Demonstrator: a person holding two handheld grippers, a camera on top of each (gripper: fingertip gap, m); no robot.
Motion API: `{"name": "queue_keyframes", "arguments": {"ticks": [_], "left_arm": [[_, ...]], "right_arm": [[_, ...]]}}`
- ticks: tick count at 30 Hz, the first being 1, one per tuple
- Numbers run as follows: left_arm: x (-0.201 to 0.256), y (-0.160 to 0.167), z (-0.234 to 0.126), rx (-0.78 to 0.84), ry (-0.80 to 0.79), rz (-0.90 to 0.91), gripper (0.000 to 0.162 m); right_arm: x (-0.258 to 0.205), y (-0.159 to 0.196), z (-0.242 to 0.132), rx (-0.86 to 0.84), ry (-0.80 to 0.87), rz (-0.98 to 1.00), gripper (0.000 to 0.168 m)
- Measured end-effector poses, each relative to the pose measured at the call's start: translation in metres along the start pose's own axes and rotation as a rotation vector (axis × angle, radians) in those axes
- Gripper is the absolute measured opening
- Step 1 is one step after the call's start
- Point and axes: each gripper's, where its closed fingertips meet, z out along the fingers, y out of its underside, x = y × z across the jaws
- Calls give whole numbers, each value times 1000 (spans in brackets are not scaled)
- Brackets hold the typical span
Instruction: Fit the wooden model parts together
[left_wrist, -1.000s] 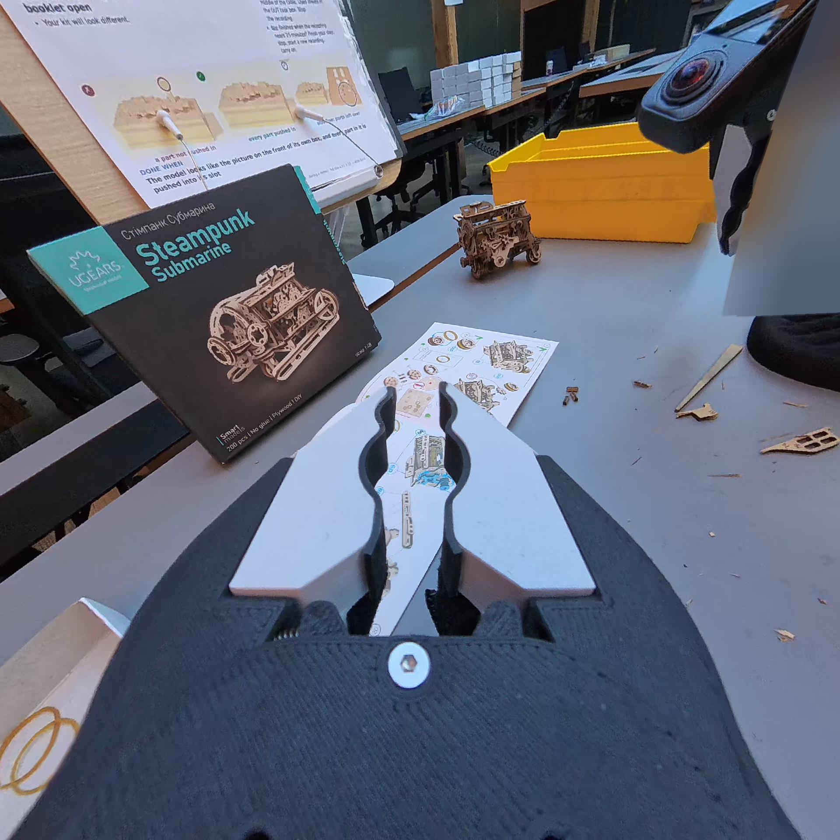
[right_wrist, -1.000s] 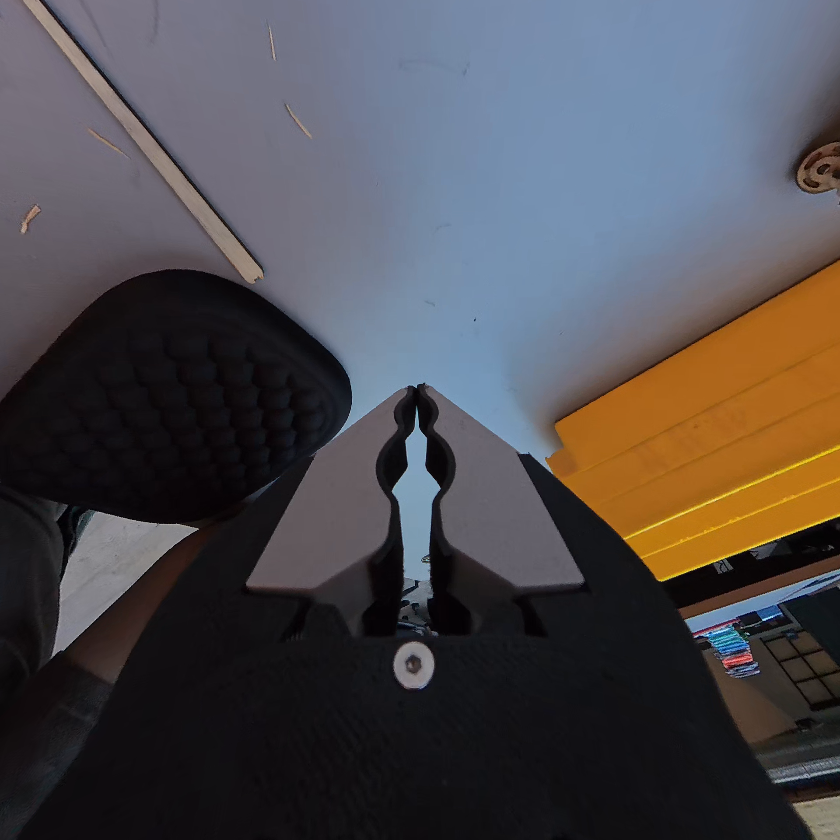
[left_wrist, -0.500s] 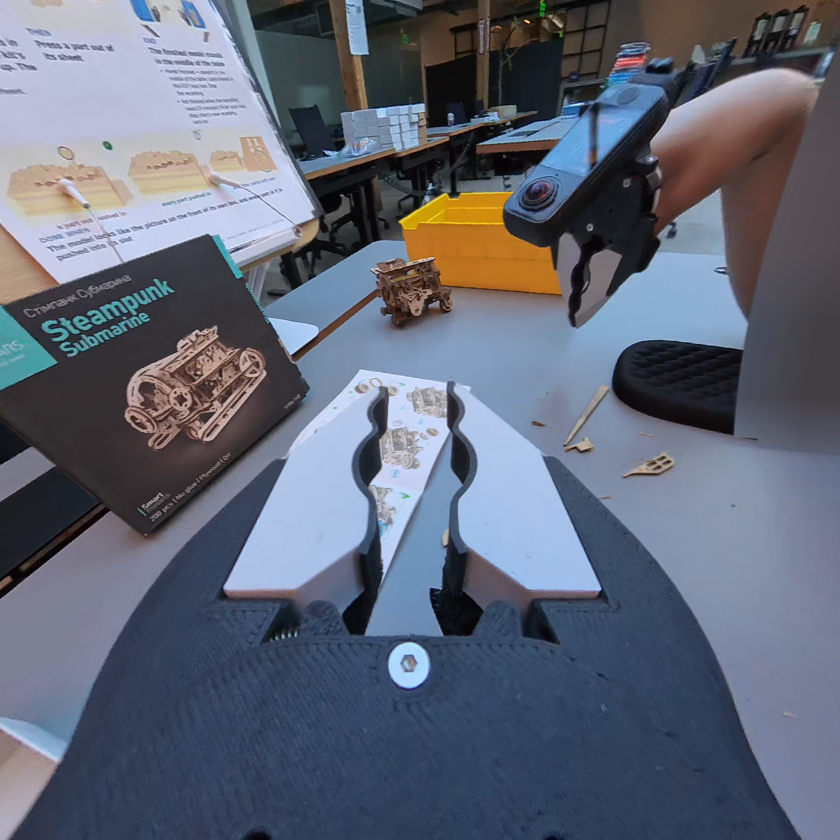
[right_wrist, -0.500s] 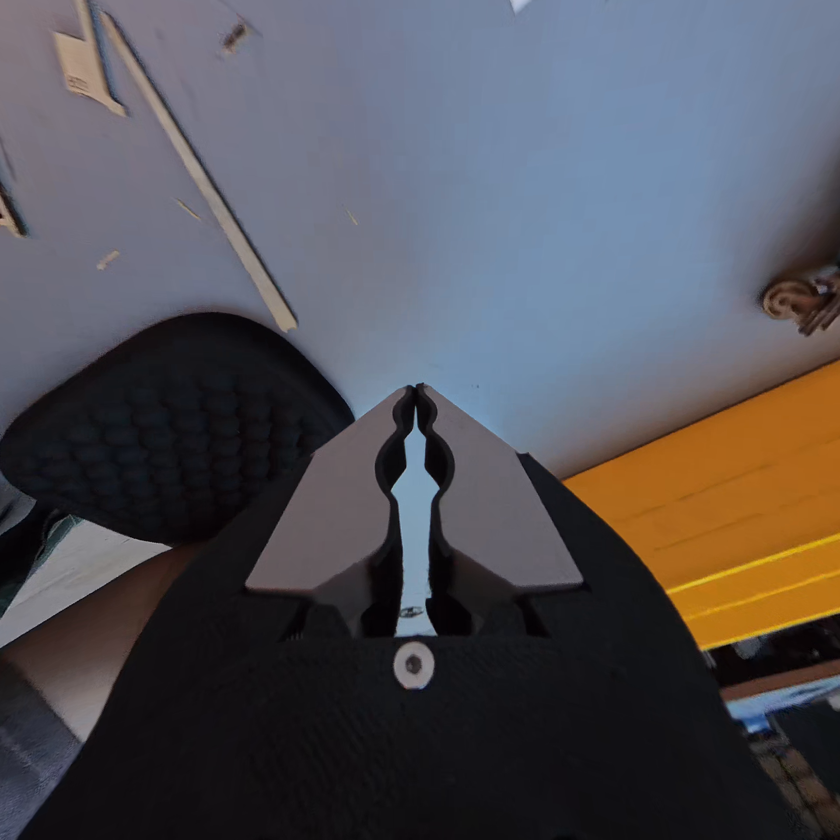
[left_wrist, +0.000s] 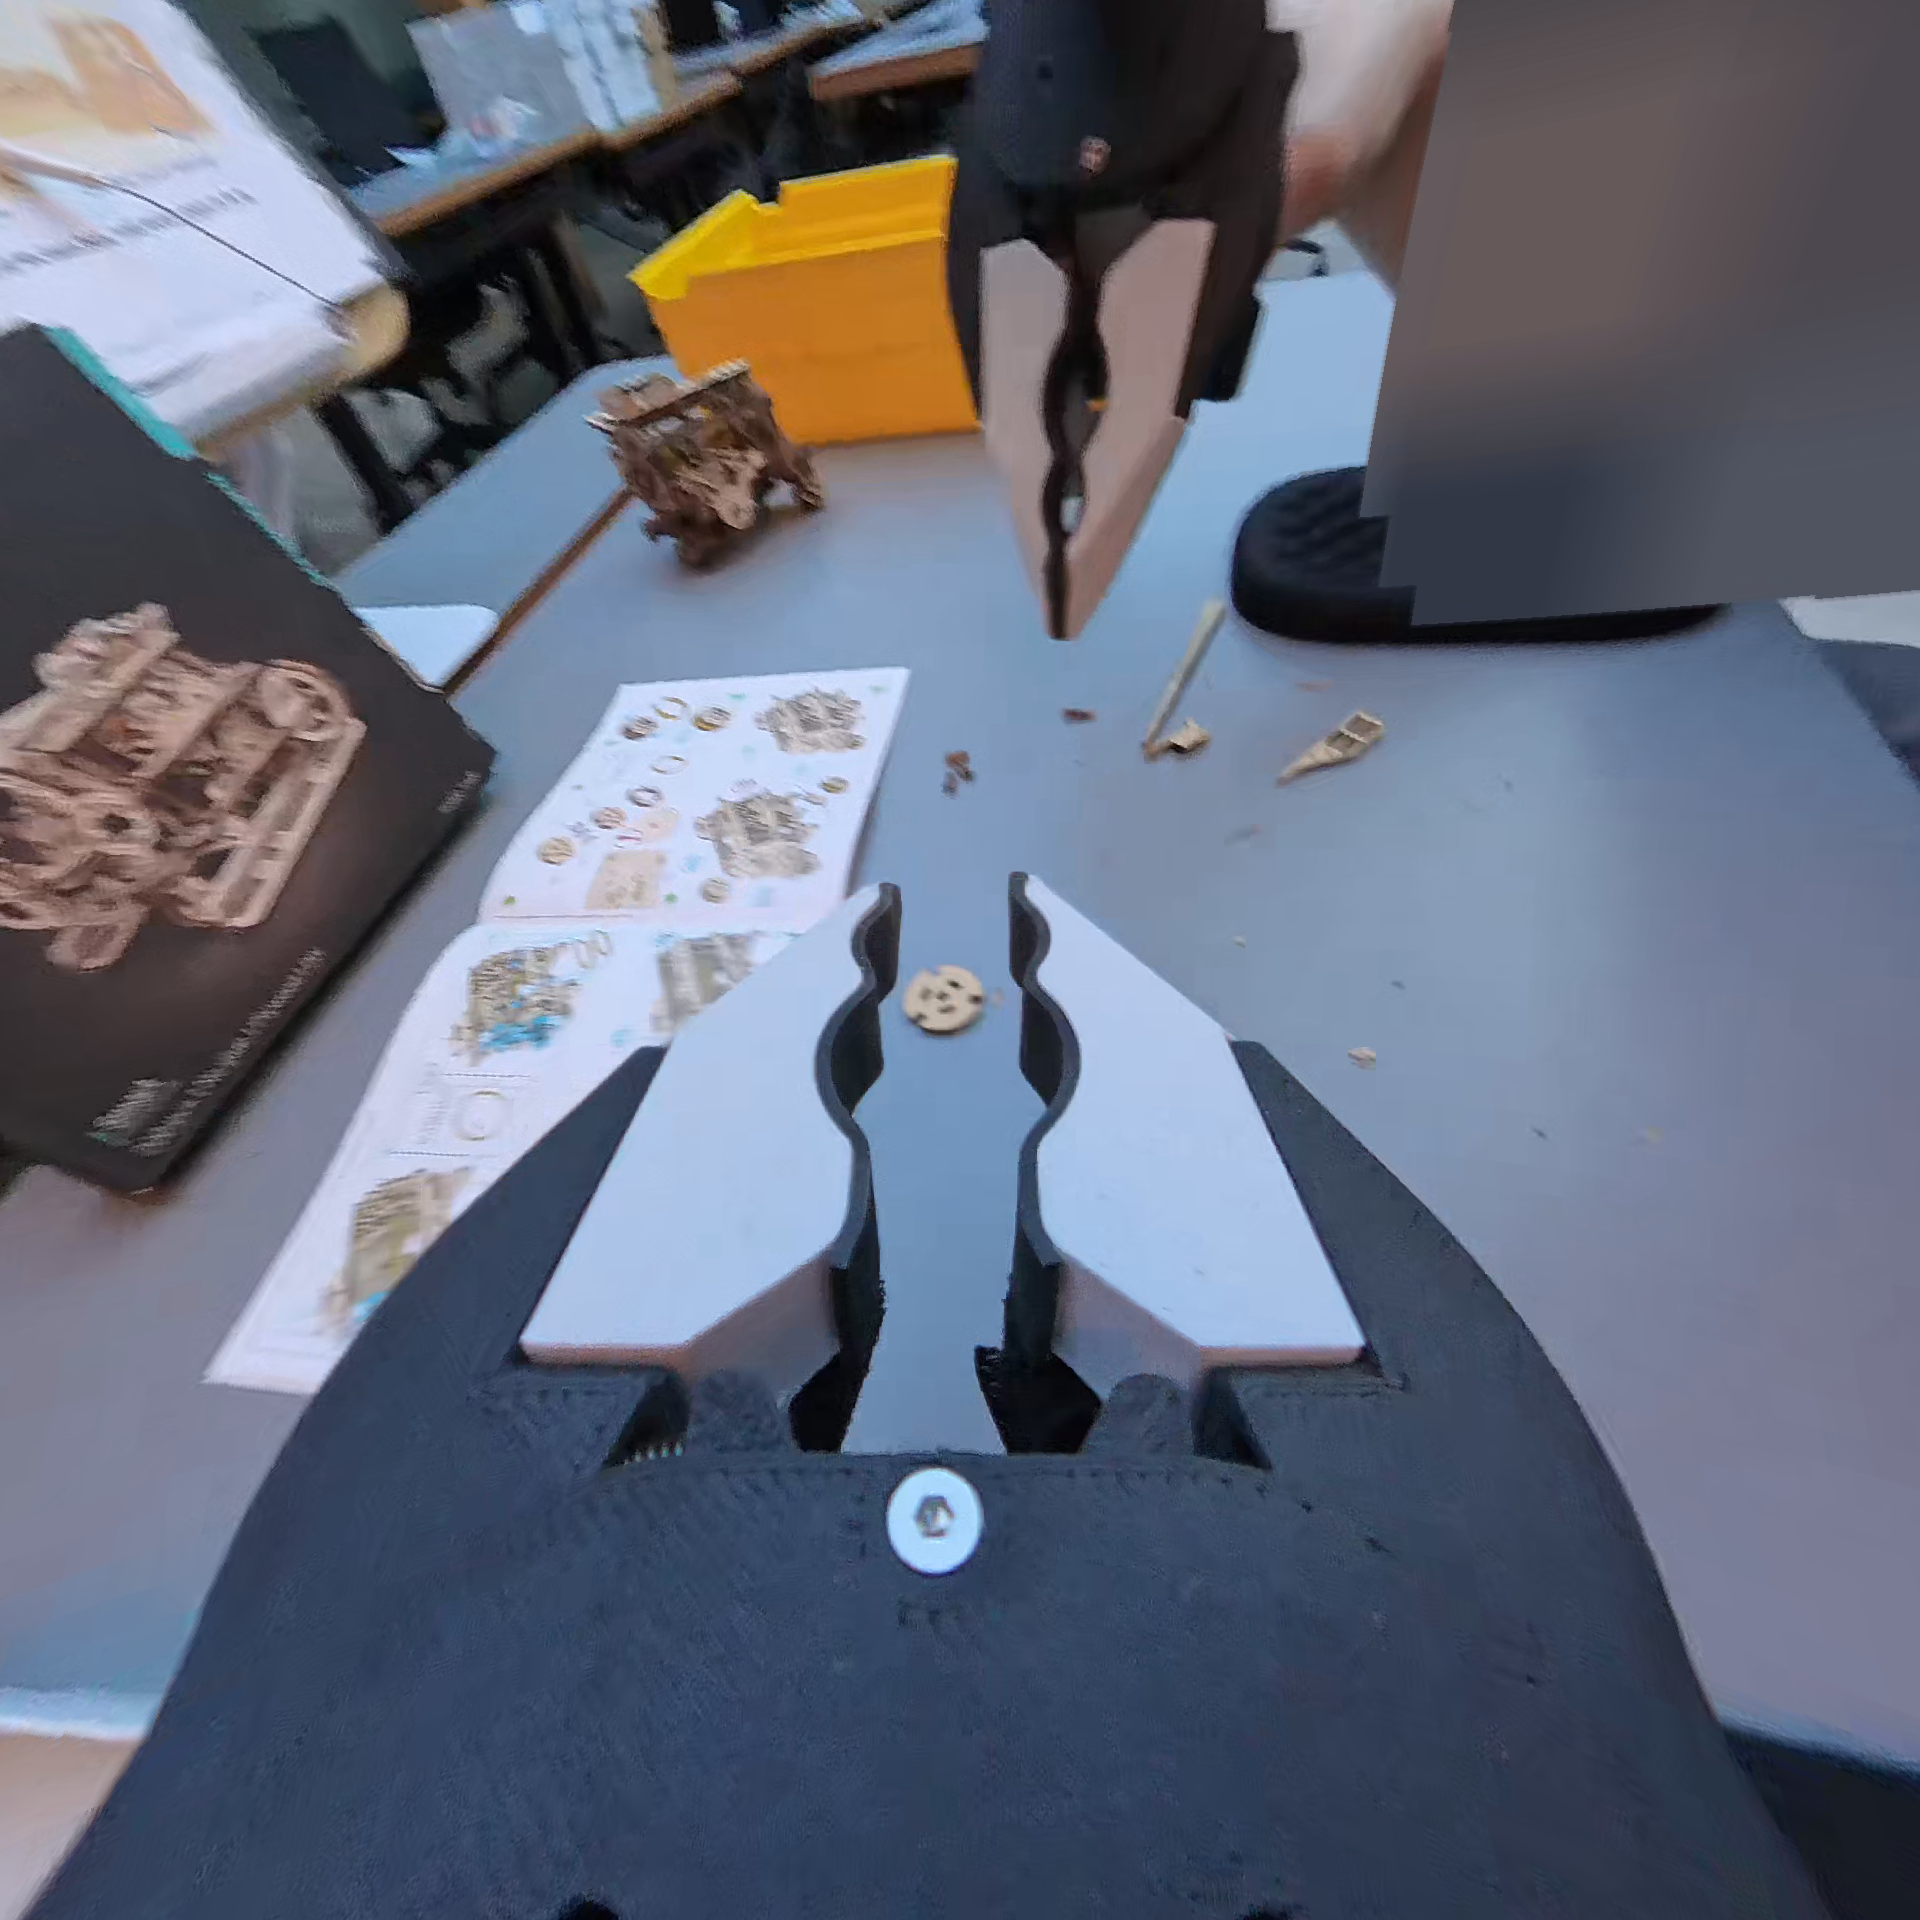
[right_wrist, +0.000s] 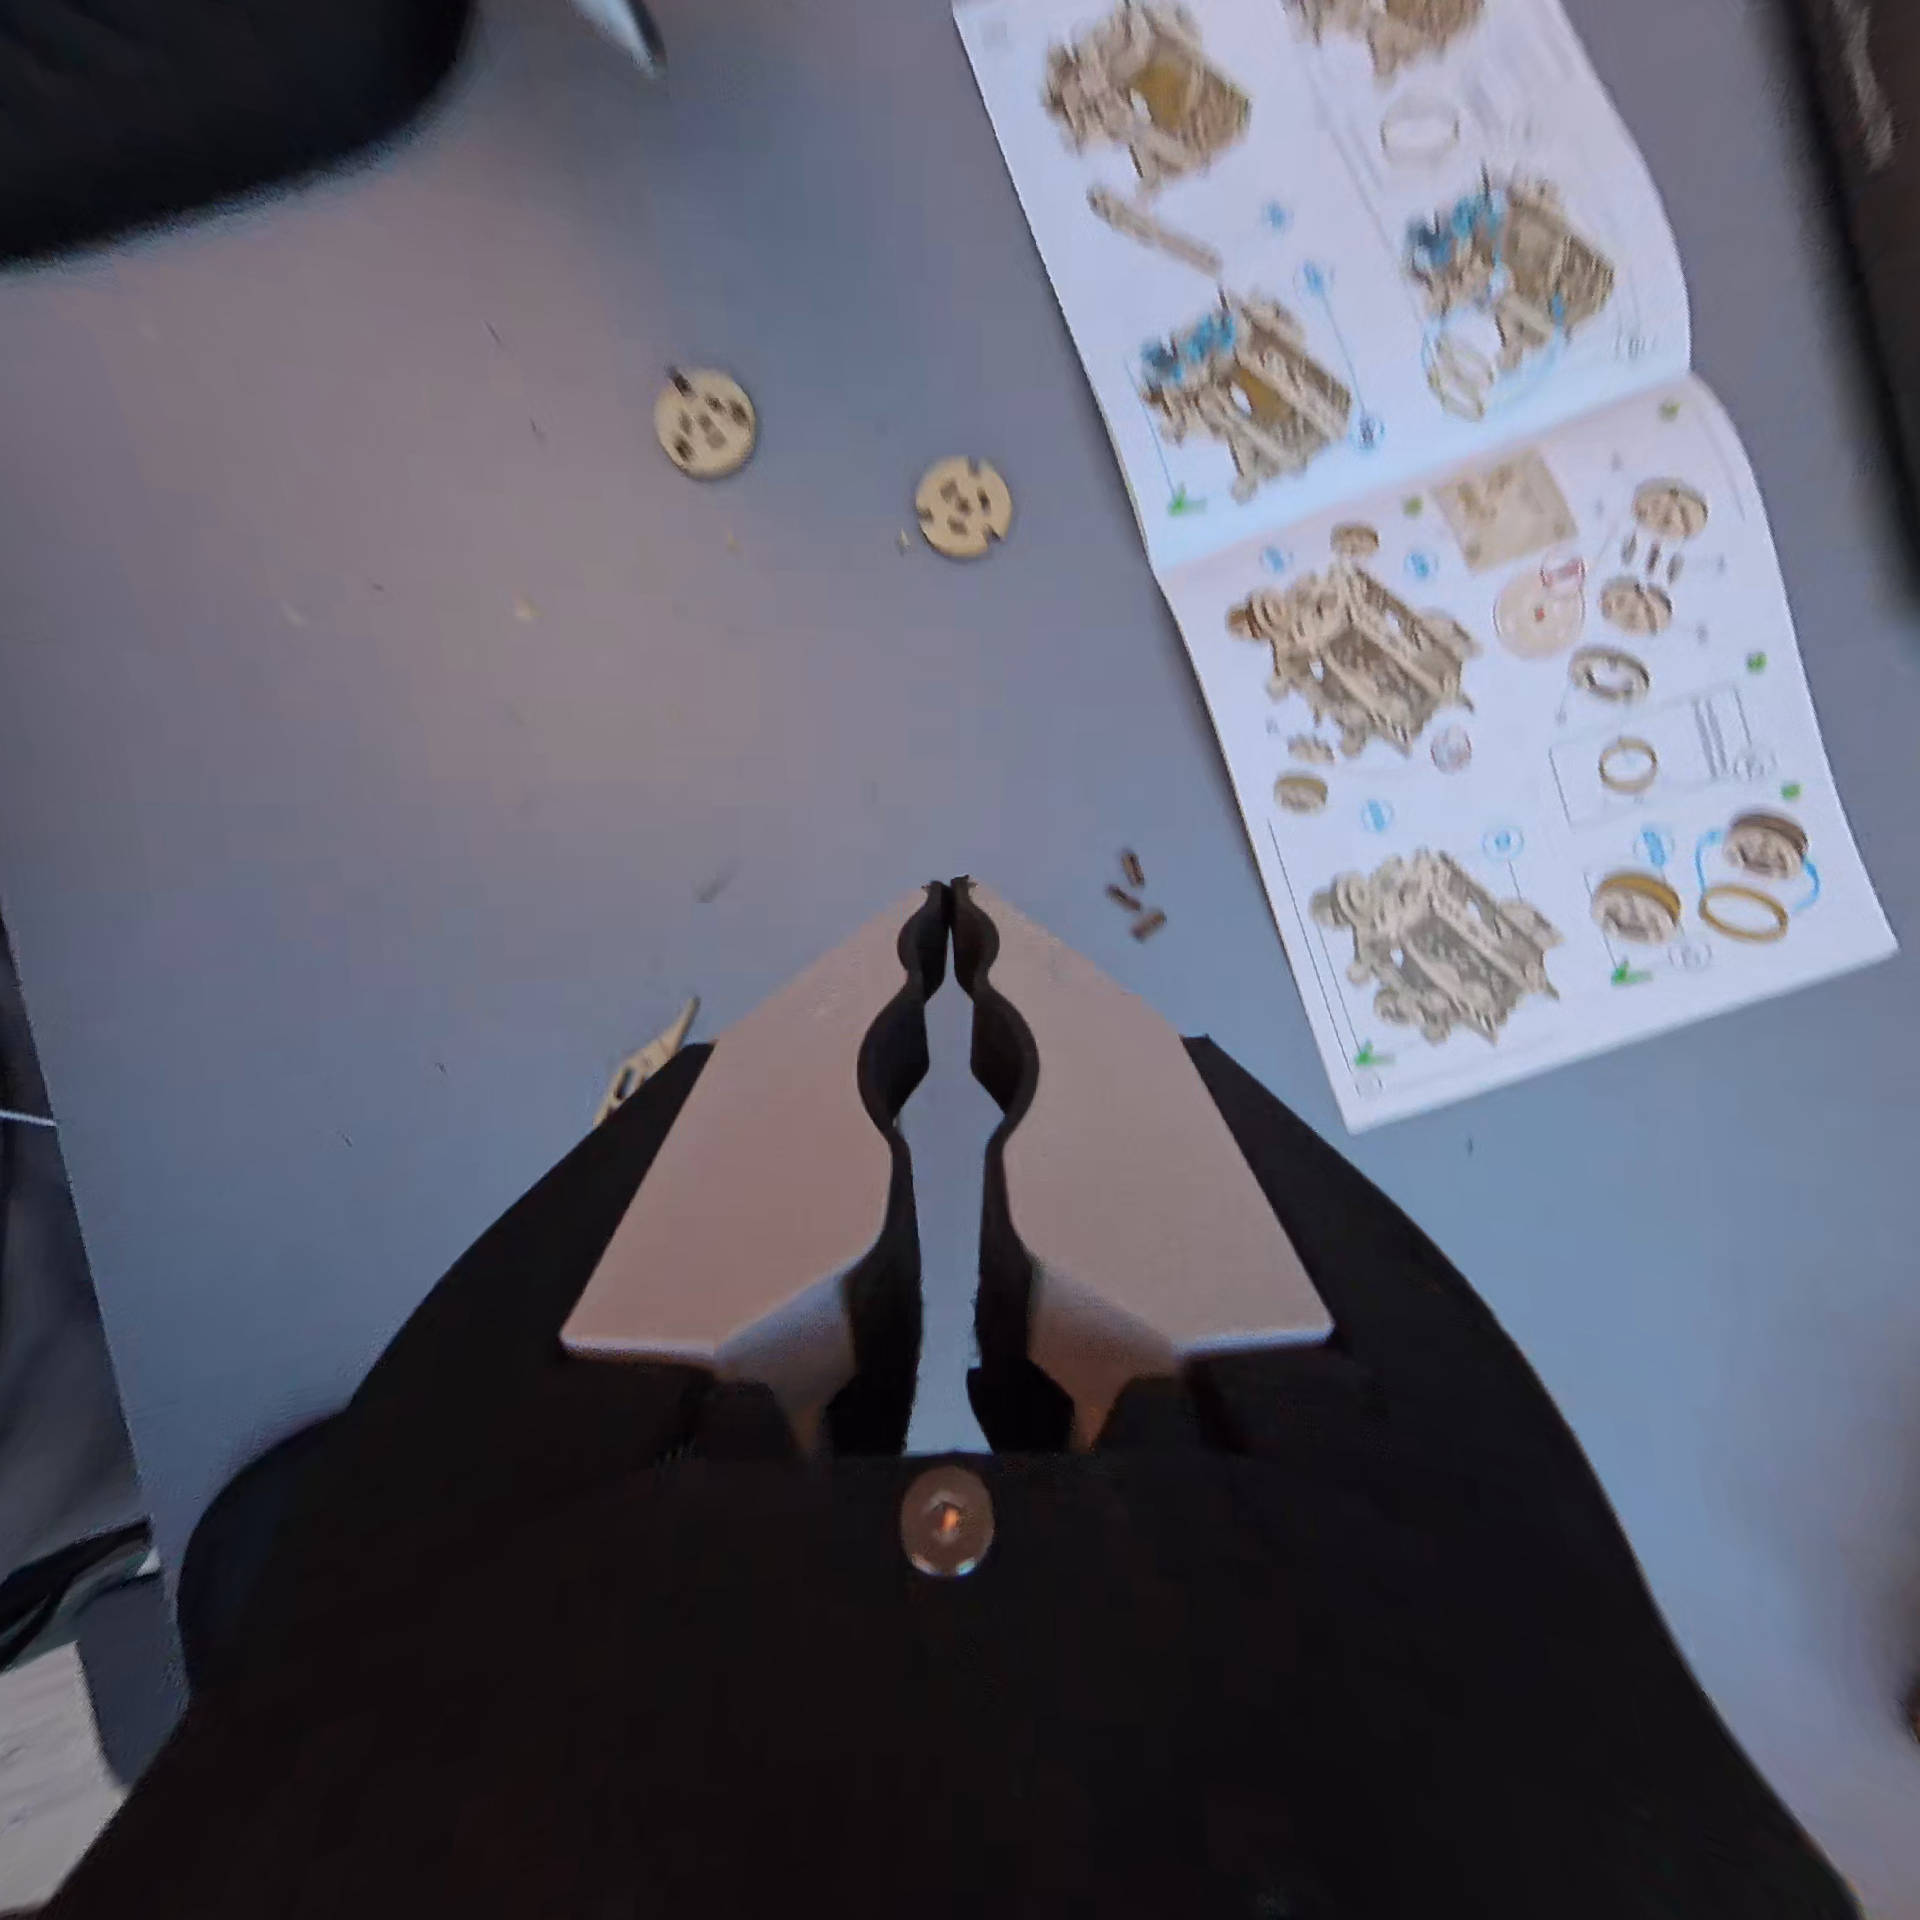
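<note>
- Two discs lie flat on the grey table (right_wrist: 416, 727): one disc (right_wrist: 962, 507) near the booklet (right_wrist: 1455, 582), the other disc (right_wrist: 705, 423) just beside it, apart from it.
- Left gripper (left_wrist: 943, 904) hangs low with its fingers spread and empty; one disc (left_wrist: 942, 1000) shows on the table in the gap between them.
- Right gripper (right_wrist: 948, 885) points down at the table, fingertips pressed together on nothing, well short of both discs.
- Part-built model (left_wrist: 707, 468) stands far off by the yellow bin (left_wrist: 831, 312), apart from the discs.
- Small dark pegs (right_wrist: 1135, 906) lie near the right fingertips.
- Judged by look, the discs are thin, light, stiff plywood with slots; they will likely slide when nudged and could snap at the notches.
- Best hold: pinch across the rim, edge to edge, after tipping one side up, since a flat disc gives little to grab.
</note>
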Motion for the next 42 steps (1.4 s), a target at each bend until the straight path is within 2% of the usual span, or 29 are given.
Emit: {"name": "queue_keyframes", "arguments": {"ticks": [2,6,11,14,18,23,30,42], "left_arm": [[18,16,-2,-74,126,-27,19],[24,48,-4,-188,186,-57,27],[28,59,4,-252,200,-40,29],[29,62,10,-291,180,8,40],[38,65,16,-327,194,60,43],[44,68,19,-370,198,99,35],[34,78,18,-437,138,121,47],[17,87,7,-440,96,55,40]], "right_arm": [[-14,-19,10,171,-42,-43,0],[-20,-31,20,412,28,-131,12],[-6,-35,16,487,209,-254,16],[-8,-39,11,545,202,-245,15],[-5,-39,9,564,184,-210,15],[-3,-37,12,558,175,-190,14],[-3,-34,16,535,179,-198,13],[-9,-31,25,496,159,-222,11]]}}
